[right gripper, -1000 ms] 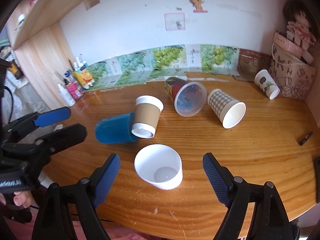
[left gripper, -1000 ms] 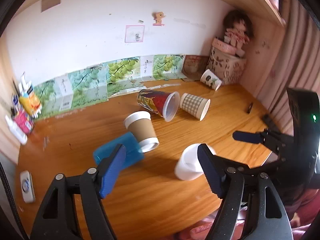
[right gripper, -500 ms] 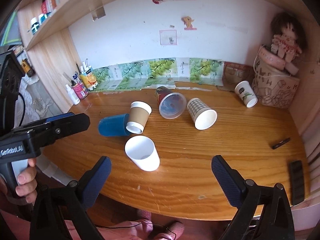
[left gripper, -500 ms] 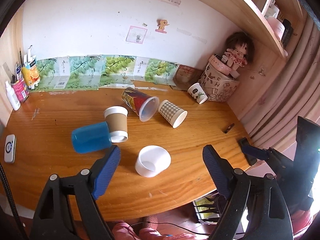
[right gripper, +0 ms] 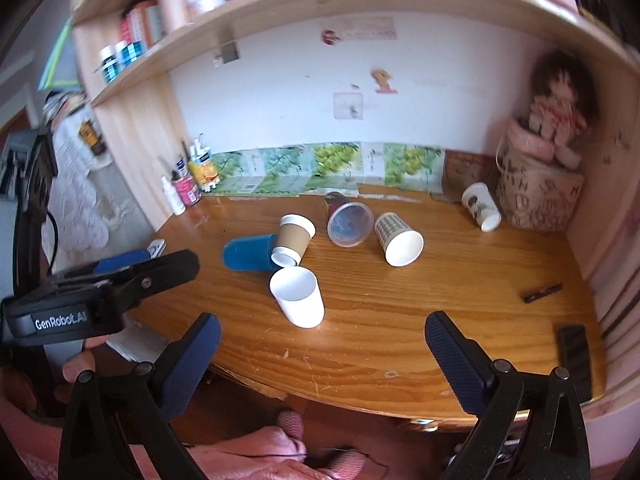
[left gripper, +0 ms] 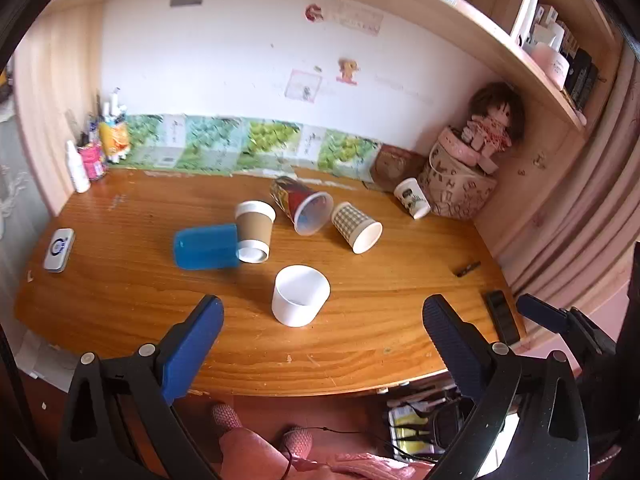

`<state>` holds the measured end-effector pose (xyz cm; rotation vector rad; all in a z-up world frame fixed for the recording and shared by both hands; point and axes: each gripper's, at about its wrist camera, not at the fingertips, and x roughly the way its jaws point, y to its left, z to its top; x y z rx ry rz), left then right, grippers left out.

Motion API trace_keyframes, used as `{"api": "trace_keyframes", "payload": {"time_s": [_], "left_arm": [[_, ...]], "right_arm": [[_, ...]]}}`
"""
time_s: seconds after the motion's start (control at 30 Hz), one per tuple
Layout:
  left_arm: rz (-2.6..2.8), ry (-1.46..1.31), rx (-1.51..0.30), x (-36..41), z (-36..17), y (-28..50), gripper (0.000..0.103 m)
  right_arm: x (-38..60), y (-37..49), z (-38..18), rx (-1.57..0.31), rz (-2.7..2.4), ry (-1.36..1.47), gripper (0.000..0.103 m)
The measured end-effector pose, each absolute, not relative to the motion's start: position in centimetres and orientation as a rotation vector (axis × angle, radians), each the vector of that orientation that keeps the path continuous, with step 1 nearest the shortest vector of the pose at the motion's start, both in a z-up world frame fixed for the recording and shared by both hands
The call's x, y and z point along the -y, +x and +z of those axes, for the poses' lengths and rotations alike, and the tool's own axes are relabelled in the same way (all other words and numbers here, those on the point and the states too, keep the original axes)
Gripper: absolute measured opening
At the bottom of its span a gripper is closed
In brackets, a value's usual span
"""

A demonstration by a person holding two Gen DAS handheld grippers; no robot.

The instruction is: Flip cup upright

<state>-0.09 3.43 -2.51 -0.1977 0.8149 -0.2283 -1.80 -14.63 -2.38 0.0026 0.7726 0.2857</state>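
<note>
A white cup [left gripper: 300, 294] stands upright, mouth up, on the wooden desk [left gripper: 120, 312]; it also shows in the right wrist view [right gripper: 298, 296]. Behind it lie a blue cup [left gripper: 206, 246], a brown sleeved cup [left gripper: 253, 232], a clear-rimmed printed cup [left gripper: 304, 210] and a checked cup [left gripper: 356, 227], all on their sides. A small white printed cup [left gripper: 412, 198] lies at the back right. My left gripper [left gripper: 318, 338] is open and empty, back from the desk's front edge. My right gripper [right gripper: 320, 354] is open and empty, also off the front edge.
A basket with a doll [left gripper: 464, 184] stands in the back right corner. Bottles [left gripper: 94, 152] crowd the back left. A white device [left gripper: 59, 244] lies at the left, a black remote [left gripper: 502, 316] and a dark pen [left gripper: 468, 268] at the right. Shelves hang overhead.
Both grippers have pulled back and up from the desk, so the cups look smaller and farther. The white cup stays upright where it stood. Both grippers stay open.
</note>
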Motion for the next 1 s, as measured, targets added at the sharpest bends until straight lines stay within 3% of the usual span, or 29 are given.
{"api": "trace_keyframes", "payload": {"time_s": [0.3, 0.6, 1.0], "left_arm": [[-0.092, -0.142, -0.692, -2.3, -1.1, -2.4, 0.101], [-0.001, -0.039, -0.452, 0.5, 0.7, -4.9, 0.101], [0.128, -0.017, -0.450, 0.8, 0.2, -5.3, 0.102]], "right_arm": [[16.2, -3.9, -1.8, -0.698, 0.247, 0.053, 0.102], [18.4, -4.8, -1.3, -0.581, 0.150, 0.116, 0.102], [20.9, -6.0, -0.9, -0.479, 0.098, 0.183, 0.102]]}}
